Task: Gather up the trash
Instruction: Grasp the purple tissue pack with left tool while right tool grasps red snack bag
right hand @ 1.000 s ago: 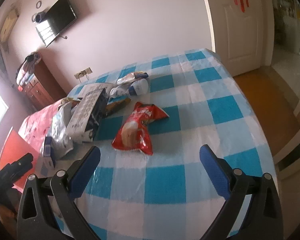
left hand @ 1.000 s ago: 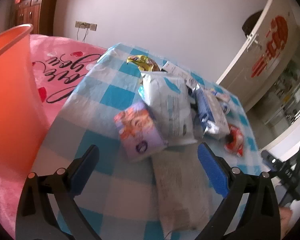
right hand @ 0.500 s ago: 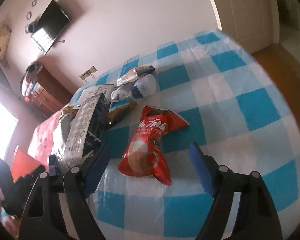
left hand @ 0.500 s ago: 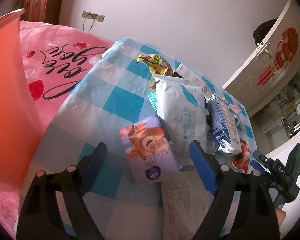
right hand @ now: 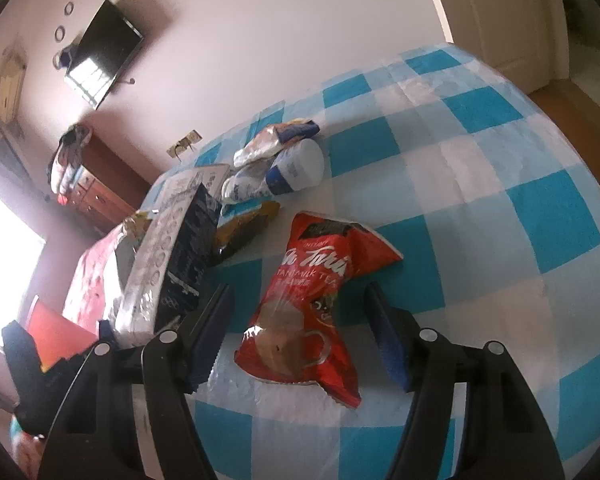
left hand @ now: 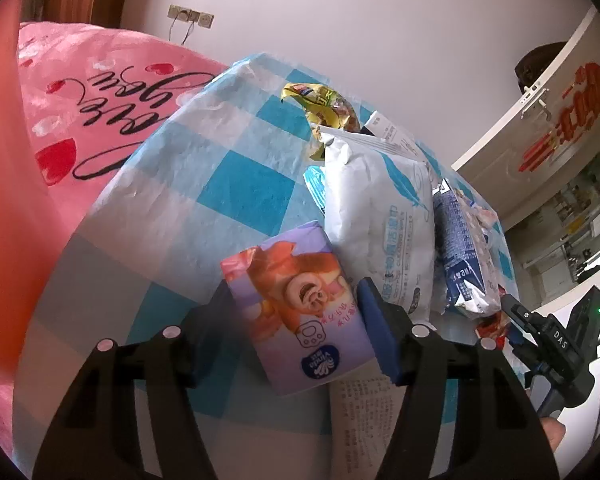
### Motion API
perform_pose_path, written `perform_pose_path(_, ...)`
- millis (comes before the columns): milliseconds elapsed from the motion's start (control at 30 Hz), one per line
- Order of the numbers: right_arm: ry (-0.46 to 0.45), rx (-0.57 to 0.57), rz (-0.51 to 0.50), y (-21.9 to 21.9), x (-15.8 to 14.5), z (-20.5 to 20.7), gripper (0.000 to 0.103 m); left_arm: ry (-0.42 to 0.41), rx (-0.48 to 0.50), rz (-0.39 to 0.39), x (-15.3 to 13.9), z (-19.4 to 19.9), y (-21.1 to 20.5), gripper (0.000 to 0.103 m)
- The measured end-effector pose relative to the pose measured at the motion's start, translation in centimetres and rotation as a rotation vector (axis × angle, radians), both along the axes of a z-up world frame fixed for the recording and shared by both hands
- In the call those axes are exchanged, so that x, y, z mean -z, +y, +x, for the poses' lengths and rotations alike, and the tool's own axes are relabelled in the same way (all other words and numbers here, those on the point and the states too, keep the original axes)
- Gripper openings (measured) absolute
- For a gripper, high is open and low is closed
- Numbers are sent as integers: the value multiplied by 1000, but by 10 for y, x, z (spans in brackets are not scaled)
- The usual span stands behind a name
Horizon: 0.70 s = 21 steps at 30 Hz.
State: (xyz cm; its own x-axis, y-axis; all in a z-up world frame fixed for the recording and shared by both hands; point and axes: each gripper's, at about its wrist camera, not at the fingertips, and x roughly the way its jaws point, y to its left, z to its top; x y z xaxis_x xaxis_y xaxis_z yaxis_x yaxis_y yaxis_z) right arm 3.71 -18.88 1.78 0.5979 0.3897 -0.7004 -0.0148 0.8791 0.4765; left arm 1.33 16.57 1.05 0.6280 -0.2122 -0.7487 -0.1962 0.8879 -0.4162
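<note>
Left gripper (left hand: 296, 328) fingers close around a purple tissue pack (left hand: 296, 312) near the checked tabletop's (left hand: 204, 176) edge; right gripper (right hand: 300, 336) fingers, open, straddle a red tea packet (right hand: 312, 304) mid-tabletop.

Daylight fills both views. In the right wrist view a window (right hand: 8, 276) at the far left is blown out to white glare, and the wall-mounted television (right hand: 102, 54) mirrors bright panes and throws a soft shadow. Fisheye distortion bends the checked tablecloth (right hand: 480, 152) and blackens the corners. In the left wrist view, the orange bin (left hand: 4, 200) at near left is smeared, out of focus.
</note>
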Motion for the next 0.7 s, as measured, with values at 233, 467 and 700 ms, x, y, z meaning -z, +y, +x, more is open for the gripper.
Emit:
perform_pose_path(233,-21,-9,-50,8,1,-1,47,-7,-3,46,-5,-6,-6,62)
perform_pose_path(467,-43,-24,-77,13,-1,-13,45,-59,18,92,-20,-21,-14,62)
perform_pose_path(700,-59,-42,-114,18,-5,-33,40,-102,59,96,-34,-39,-25,62)
